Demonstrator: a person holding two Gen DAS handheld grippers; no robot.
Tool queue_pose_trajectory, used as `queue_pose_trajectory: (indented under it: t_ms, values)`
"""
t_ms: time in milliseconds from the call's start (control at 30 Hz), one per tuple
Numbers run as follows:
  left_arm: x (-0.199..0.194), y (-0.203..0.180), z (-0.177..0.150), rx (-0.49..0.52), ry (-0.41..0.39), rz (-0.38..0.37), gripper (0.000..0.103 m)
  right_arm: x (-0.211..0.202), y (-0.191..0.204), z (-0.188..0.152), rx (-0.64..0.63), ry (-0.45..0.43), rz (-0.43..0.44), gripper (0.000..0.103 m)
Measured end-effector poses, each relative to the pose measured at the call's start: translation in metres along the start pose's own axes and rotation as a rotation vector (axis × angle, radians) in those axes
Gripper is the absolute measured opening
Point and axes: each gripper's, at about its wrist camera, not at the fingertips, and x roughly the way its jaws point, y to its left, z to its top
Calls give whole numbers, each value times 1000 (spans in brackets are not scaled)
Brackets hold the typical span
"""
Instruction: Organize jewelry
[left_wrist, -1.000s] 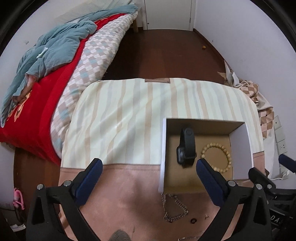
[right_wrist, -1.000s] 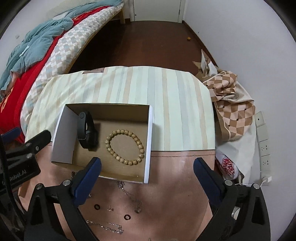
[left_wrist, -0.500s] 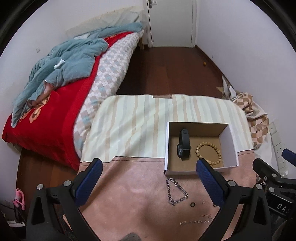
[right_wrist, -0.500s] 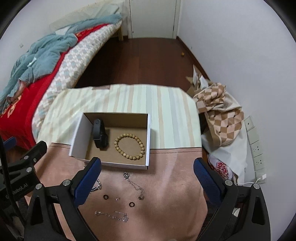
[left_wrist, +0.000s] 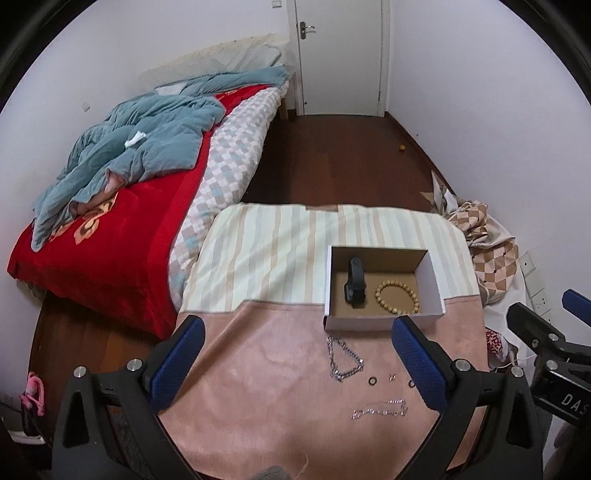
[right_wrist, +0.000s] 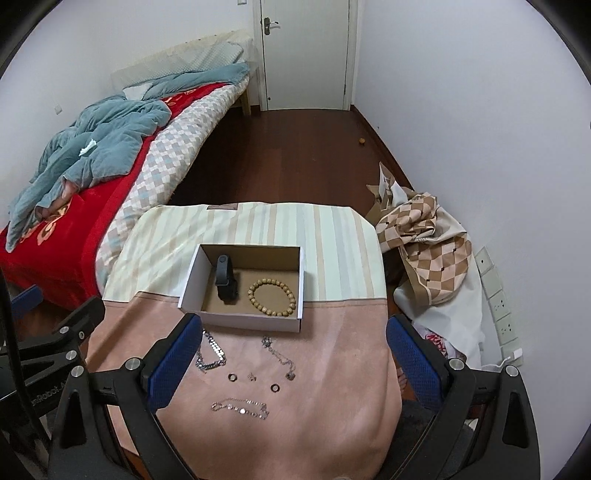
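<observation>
An open white cardboard box stands on the cloth-covered table. Inside it lie a black wristband and a wooden bead bracelet. In front of the box lie a chunky silver chain, a thin necklace with pendant, two dark rings, a small stud and a silver bracelet. My left gripper and right gripper are both open, empty, held high above the table.
A bed with red blanket and teal duvet stands left of the table. A checked cloth pile lies at the right by the wall with sockets. Dark wood floor runs to a white door.
Both grippers have risen and pulled back from the box. The box looks smaller, and the jewelry in front of it and more of the room have come into view.
</observation>
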Motion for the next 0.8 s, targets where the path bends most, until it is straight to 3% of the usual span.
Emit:
queue_pose_trajectory:
  t_ms: [100, 300, 367, 433, 533, 667, 800]
  values:
    - [13, 4, -18, -10, 43, 25, 103, 14, -6, -16, 18, 51, 19, 101]
    - [63, 6, -60, -6, 176, 86, 103, 80, -19, -70, 79, 218, 68, 100]
    - [82, 7, -74, -3, 224, 112, 103, 102, -21, -91, 105, 265, 97, 90]
    - [98, 8, -86, -5, 269, 131, 103, 125, -18, -110, 115, 313, 128, 73]
    - [115, 11, -102, -3, 323, 152, 103, 154, -10, -134, 109, 368, 152, 67]
    - [127, 16, -118, -4, 364, 164, 103, 177, 2, -153, 92, 397, 149, 66]
    - [134, 18, -123, -8, 382, 171, 103, 178, 22, -161, -10, 355, 66, 62]
